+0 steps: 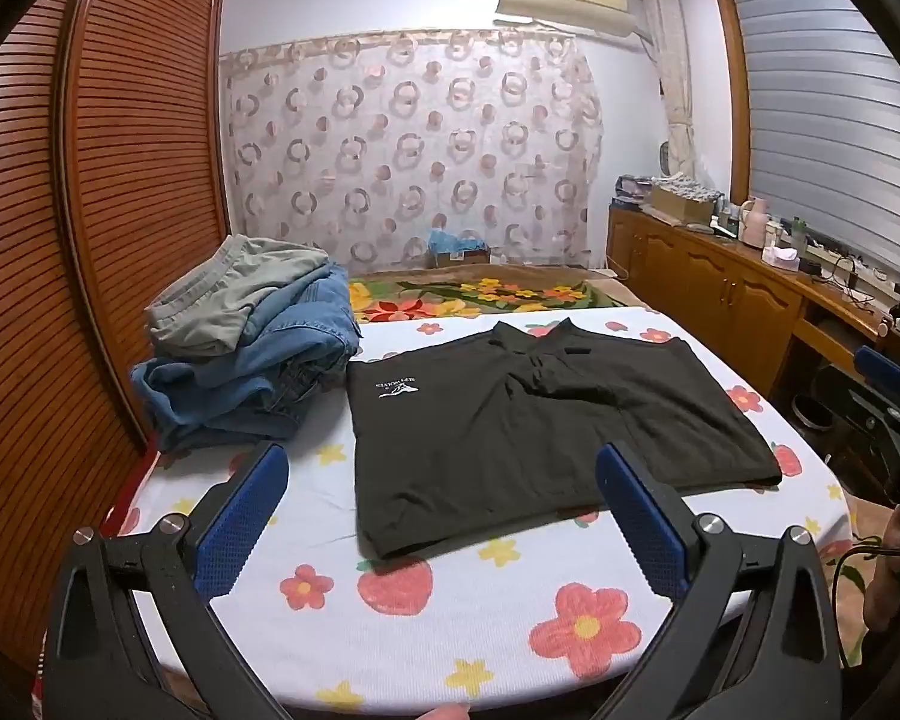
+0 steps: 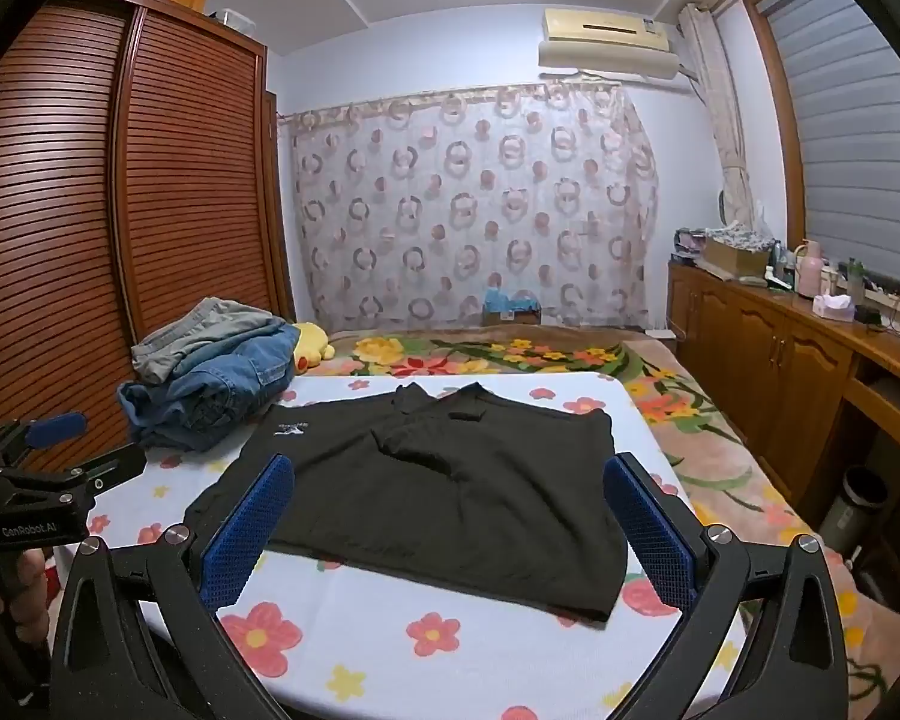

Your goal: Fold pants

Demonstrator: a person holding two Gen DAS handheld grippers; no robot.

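From the left wrist camera, one pair of black pants (image 1: 546,414) lies flat on a tabletop (image 1: 426,630) covered with a white cloth printed with flowers and strawberries. A white logo shows on the pants' left part, and the cloth looks folded over itself near the middle, though the dark fabric makes the layers hard to read. Just left of the pants sits one pile of clothes (image 1: 246,342): a grey-green garment on top of blue denim, with the number of denim pieces unclear. The left gripper (image 1: 444,480) hovers over the near edge with its two blue-padded fingers (image 1: 243,522) spread wide, holding and touching nothing. The right gripper (image 1: 882,396) shows at the right edge, off the tabletop's side.

From the right wrist camera, the same pants (image 2: 438,480) lie in the middle of the tabletop (image 2: 390,648), the pile of clothes (image 2: 210,378) near their far left corner. A yellow plush toy (image 2: 312,348) rests on the bed (image 2: 660,384) behind the pile. The right gripper (image 2: 450,495) has its fingers (image 2: 648,534) wide apart, empty, above the pants' near edge. The left gripper (image 2: 54,468) appears at the left, its fingers apart.
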